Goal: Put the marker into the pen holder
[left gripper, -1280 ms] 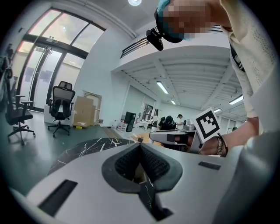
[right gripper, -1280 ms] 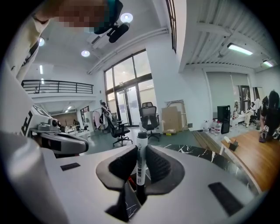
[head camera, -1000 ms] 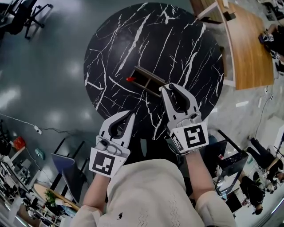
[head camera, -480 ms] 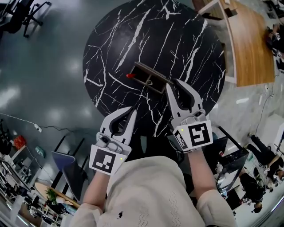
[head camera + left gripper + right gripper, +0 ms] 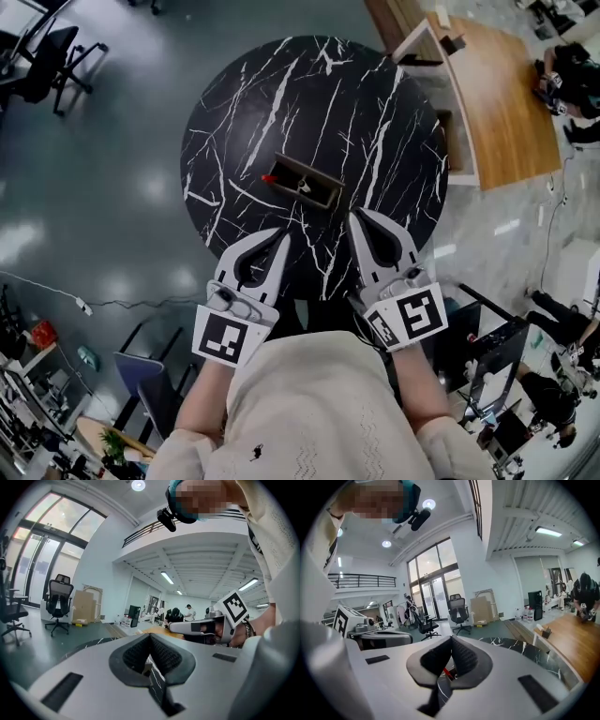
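On the round black marbled tabletop (image 5: 375,112) in the head view, the dark pen holder (image 5: 314,187) is lying near the middle. The red marker (image 5: 270,177) is showing at its left end; whether it is resting inside or just against the holder cannot be told. The left gripper (image 5: 278,240) and right gripper (image 5: 357,218) are hovering at the near edge, well apart from the holder, each with its jaws pressed together.

Along the left gripper view, the left gripper (image 5: 150,637) is showing its tips meeting, with nothing between the pads. The right gripper (image 5: 197,627) is hanging level beside it.

Along the right gripper view, the right gripper (image 5: 451,641) is likewise pressed together and empty. A red sliver of the marker (image 5: 447,672) is appearing through the hollow behind the tips, far ahead on the tabletop (image 5: 525,651).

Judged step: no grasp is under way. If the marker is lying outside, the next move is calling for spreading one gripper, reaching forward and closing on the marker's barrel.
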Motion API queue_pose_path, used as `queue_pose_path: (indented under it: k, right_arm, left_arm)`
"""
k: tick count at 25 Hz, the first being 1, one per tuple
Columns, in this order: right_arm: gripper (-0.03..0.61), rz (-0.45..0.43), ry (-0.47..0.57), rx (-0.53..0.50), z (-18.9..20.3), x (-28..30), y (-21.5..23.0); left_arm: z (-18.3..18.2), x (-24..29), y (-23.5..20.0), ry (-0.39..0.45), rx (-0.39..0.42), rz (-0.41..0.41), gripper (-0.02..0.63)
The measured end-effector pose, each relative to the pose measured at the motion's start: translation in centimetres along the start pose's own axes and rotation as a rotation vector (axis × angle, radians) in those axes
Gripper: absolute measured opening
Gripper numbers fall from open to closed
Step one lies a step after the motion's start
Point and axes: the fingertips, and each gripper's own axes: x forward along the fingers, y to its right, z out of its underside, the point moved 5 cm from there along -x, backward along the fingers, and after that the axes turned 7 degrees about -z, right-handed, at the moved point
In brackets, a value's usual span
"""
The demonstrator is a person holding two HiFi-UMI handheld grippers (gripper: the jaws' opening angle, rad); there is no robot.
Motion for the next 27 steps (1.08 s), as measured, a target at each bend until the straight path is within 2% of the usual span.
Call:
queue_pose_path:
  k: [6,14,18,21,25,27]
  right_arm:
    - [0.017,0.037,0.058,-0.026,-2.5,-4.1,-3.4]
    - [0.017,0.062,0.090,-0.018,-1.4,-6.2,-7.0]
    - [0.017,0.075,0.111,-0.031,-1.8,-6.9,-8.7]
    - [0.017,0.085,0.115,-0.053,-2.1,-7.2,-9.5]
    - [0.017,0.093,0.112,-0.048,-1.9,-7.5,-10.6]
    - [0.017,0.101,0.107,-0.043,-1.9,-7.6,-11.2]
  left_arm:
    - [-2.8,-2.2,1.6,0.073,0.040,0.041,0.008]
    - [-1.8,-6.1,2.5,0.082,0.050,0.062,0.008]
    - [-2.3,-7.3,2.9,0.096,0.081,0.094,0.008]
    - [-2.8,-7.8,2.7,0.116,0.075,0.090,0.008]
    - [-1.3,-9.2,1.9,0.043,0.112,0.104,0.008]
    - [-1.2,-9.7,1.8,0.035,0.118,0.120,0.008]
